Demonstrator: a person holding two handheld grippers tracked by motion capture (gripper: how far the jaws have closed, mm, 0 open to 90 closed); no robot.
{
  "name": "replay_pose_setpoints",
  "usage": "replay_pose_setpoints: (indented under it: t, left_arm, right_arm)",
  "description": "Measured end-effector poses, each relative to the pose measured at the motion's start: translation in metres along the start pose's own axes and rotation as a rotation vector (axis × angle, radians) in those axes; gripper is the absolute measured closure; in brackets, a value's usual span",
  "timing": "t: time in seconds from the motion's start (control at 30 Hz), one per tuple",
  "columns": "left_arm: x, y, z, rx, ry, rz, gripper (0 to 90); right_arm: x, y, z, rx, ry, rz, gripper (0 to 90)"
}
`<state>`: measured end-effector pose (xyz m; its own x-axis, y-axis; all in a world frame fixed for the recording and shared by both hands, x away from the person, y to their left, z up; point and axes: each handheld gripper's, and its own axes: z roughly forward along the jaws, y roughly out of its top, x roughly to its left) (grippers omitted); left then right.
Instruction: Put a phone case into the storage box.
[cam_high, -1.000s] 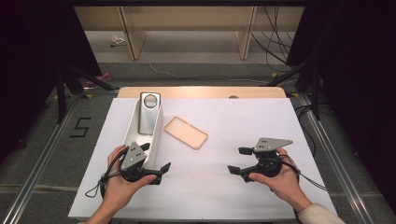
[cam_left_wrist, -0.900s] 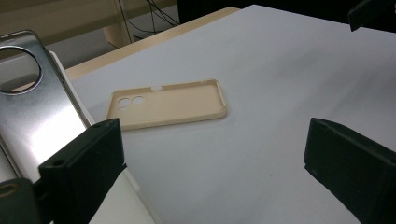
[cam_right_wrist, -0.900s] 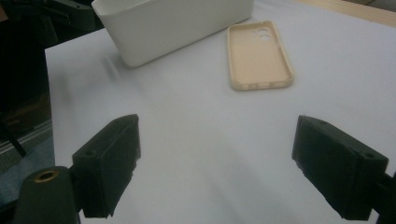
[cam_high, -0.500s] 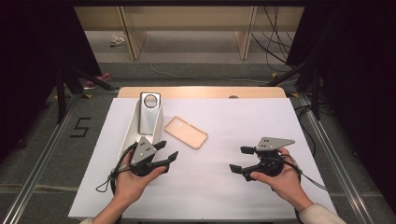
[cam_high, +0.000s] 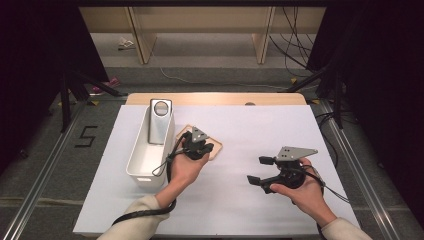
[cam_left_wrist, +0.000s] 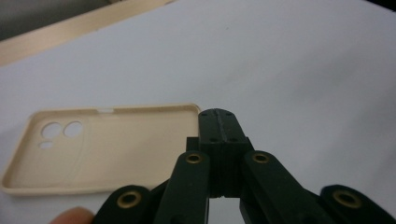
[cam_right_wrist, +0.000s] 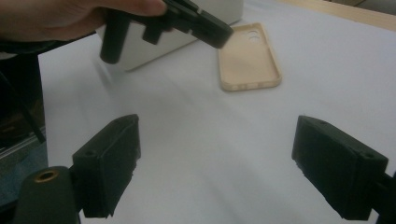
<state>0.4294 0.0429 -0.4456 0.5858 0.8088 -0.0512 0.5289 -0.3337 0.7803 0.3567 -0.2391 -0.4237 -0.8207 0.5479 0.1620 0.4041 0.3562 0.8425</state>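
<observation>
Reaching toward the phone case (cam_high: 200, 144) at the middle of the high view, I hold my left gripper (cam_high: 200, 146) over its near corner with the jaws pressed fully together and nothing between them; they have just been closing. In the left gripper view the joined tips sit at the case's right-hand corner (cam_left_wrist: 116, 147), so I judge that I mean to nudge or pin it rather than pinch it, though I cannot tell whether the tips touch it. My right gripper (cam_high: 260, 170) waits at the lower right of the high view, jaws spread wide and empty above the white desk (cam_high: 280, 130), apparently kept clear until needed.

The case is a pale beige shell lying open side up, with a raised rim and camera cut-outs at one end. It rests flat on the desk just beside the white bin (cam_high: 145, 150), which holds a silver device (cam_high: 161, 120) leaning upright.
</observation>
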Motion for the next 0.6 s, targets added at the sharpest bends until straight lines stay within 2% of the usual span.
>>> replay_pose_setpoints:
  t: [0.1, 0.23, 0.37, 0.6]
  left_arm:
    - [0.003, 0.001, 0.016, 0.046, 0.036, -0.013, 89.5]
    - [0.006, 0.0, 0.03, 0.085, 0.046, -0.036, 89.6]
    - [0.007, -0.003, 0.037, 0.105, 0.052, -0.048, 89.6]
    - [0.008, -0.01, 0.043, 0.137, 0.05, -0.046, 89.6]
  right_arm:
    - [0.0, 0.0, 0.0, -0.001, 0.001, -0.001, 16.2]
    - [0.001, 0.0, 0.0, -0.001, 0.004, -0.004, 16.3]
    - [0.0, 0.0, 0.0, -0.001, 0.004, -0.003, 16.2]
    - [0.0, 0.0, 0.0, -0.001, 0.004, -0.003, 16.2]
